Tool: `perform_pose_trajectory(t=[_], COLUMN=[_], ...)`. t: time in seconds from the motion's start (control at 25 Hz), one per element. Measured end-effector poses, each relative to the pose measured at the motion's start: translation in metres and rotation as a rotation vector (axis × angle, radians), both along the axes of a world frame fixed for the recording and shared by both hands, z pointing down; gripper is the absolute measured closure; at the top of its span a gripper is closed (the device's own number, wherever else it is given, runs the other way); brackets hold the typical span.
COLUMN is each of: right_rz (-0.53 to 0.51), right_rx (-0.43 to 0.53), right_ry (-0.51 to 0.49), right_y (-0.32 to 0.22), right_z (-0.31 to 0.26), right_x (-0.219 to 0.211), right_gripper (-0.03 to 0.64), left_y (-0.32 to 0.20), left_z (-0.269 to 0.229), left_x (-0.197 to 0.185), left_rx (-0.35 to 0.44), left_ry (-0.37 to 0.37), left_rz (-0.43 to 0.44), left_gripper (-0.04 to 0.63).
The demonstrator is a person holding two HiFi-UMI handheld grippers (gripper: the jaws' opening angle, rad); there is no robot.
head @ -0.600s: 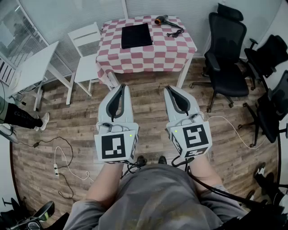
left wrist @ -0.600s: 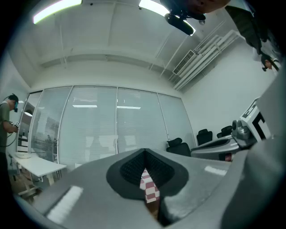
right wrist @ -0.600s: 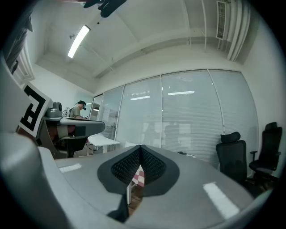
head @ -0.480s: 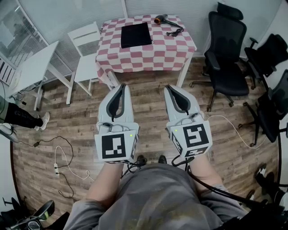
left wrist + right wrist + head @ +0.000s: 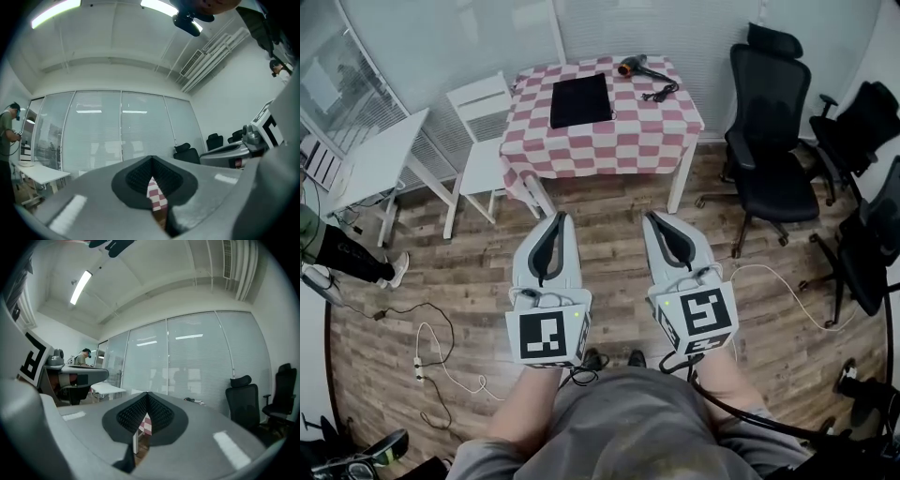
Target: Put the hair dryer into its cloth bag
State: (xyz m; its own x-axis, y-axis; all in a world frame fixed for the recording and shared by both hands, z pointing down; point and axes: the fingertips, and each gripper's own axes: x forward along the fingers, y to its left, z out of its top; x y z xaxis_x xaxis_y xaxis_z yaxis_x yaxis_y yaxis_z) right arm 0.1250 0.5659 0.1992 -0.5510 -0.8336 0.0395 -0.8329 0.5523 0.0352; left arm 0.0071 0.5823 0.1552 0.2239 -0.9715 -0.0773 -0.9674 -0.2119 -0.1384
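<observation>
1. The left gripper (image 5: 556, 218) is closed. Its two grey jaws meet at the tip and hold nothing. In the left gripper view (image 5: 151, 159), only a sliver of red-and-white checked cloth shows through the narrow gap behind the tips.
2. The right gripper (image 5: 652, 217) is closed too, with its jaws together and nothing gripped. The right gripper view (image 5: 146, 394) shows the same dark pads pressed tip to tip.
3. The person holds both grippers level and side by side in front of the body, above a wood floor (image 5: 609, 246). Each gripper has a black-and-white marker cube at its near end. Both point toward a table and are well apart from it.
4. The table (image 5: 609, 141) stands ahead against a frosted glass wall. It is covered by the checked cloth, which hangs over its edges.
5. The bag (image 5: 581, 99) is a flat black square lying on the table's far half, a little left of centre.
6. The dryer (image 5: 632, 66) lies on the table at the far edge, to the right of the bag and outside it. The two are near each other but not touching. Its black cord (image 5: 661, 91) lies loosely bunched just beside it, toward the right edge.
7. A white chair (image 5: 483, 117) stands at the table's left side, and black office chairs (image 5: 769, 117) stand to the right.
8. A white desk (image 5: 370, 159) is further left. Thin cables (image 5: 441, 347) trail over the floor, and a person's leg (image 5: 342, 251) shows at the left edge.
</observation>
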Motion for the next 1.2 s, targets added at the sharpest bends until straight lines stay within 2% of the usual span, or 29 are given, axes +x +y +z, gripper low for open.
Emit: perform_pose_trajectory(t=[0.2, 0.56, 0.88, 1.2], right_rz=[-0.045, -0.055, -0.054, -0.056], right_rx=[-0.026, -0.092, -0.123, -0.127], right_ry=[-0.046, 0.006, 0.027, 0.06], right_y=[-0.008, -0.044, -0.12, -0.201], right_z=[0.007, 0.036, 0.051, 0.05], right_x=[0.012, 0.006, -0.028, -0.074], right_gripper=[0.583, 0.581, 0.583, 0.586], left_y=[-0.006, -0.043, -0.123, -0.199], left_z=[0.003, 0.026, 0.042, 0.042], left_x=[0.01, 0.008, -0.026, -0.071], left_rx=[-0.014, -0.055, -0.08, -0.06], left_ry=[-0.003, -0.006, 0.015, 0.017], left_rz=[-0.02, -0.017, -0.01, -0.002], left_gripper=[0.595, 0.595, 0.595, 0.595])
